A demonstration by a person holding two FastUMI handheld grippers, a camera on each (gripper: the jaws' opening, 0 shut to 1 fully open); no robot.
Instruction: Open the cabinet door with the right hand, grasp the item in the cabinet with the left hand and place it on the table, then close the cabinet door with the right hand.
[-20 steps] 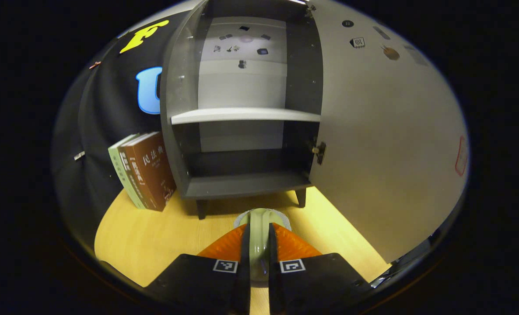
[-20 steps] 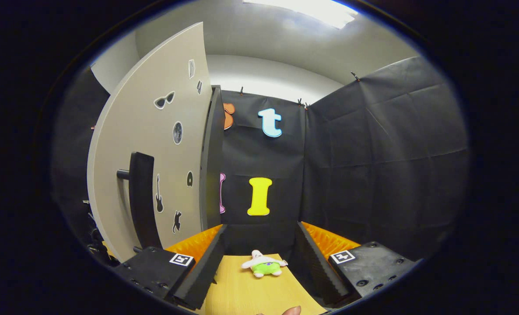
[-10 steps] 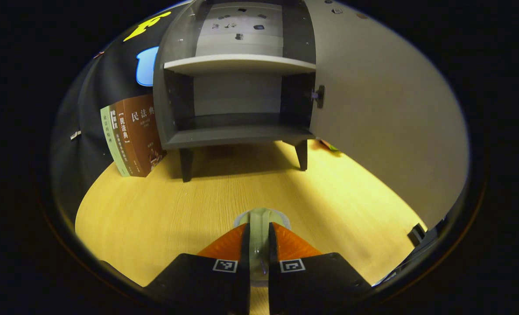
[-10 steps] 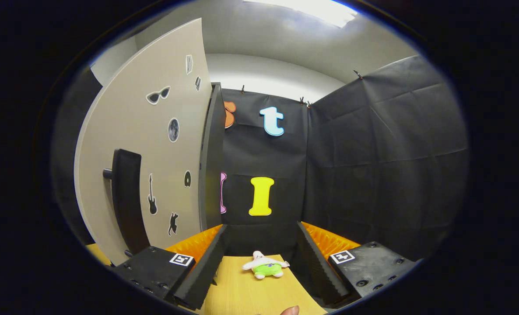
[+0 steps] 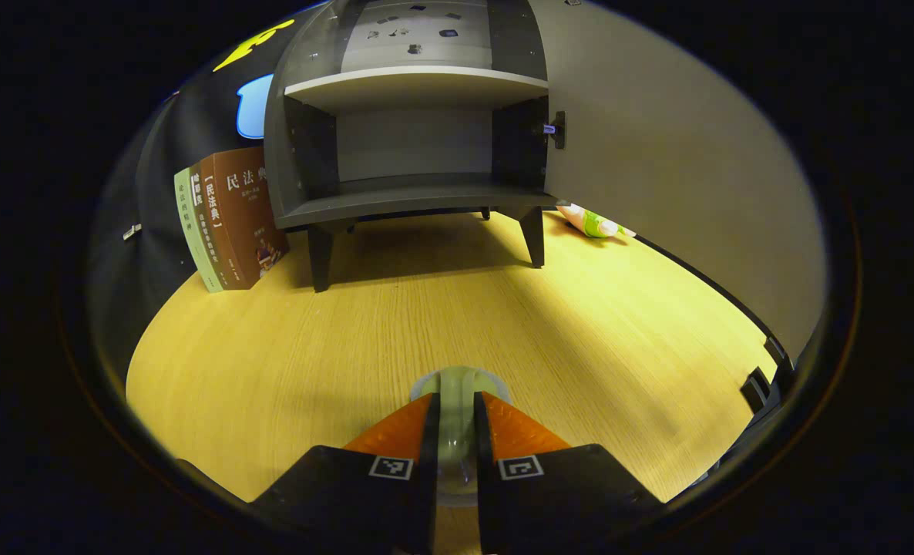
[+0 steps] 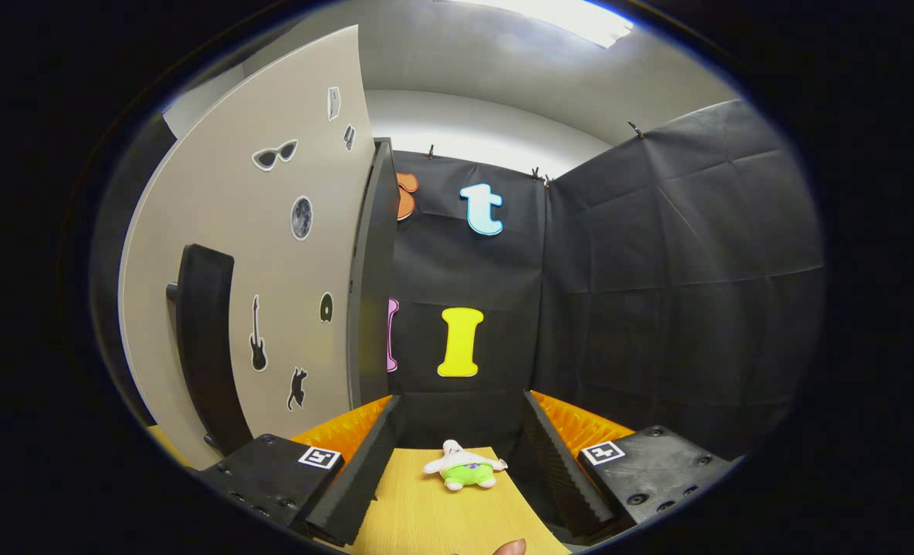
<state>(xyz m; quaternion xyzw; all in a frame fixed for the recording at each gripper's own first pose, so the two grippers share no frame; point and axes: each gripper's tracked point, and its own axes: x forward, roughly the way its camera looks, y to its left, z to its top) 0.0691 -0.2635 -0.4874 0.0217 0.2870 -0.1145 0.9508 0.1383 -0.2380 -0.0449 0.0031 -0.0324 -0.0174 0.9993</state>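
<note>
Two fingers of the left gripper (image 5: 455,432) pinch a pale green item (image 5: 455,385) at lower centre; the cabinet (image 5: 411,154) now sits higher and farther, shelves bare. Right gripper view: right gripper (image 6: 457,455) spread, door (image 6: 272,254) at left, plush toy (image 6: 463,466) on the table (image 6: 426,516).
</note>
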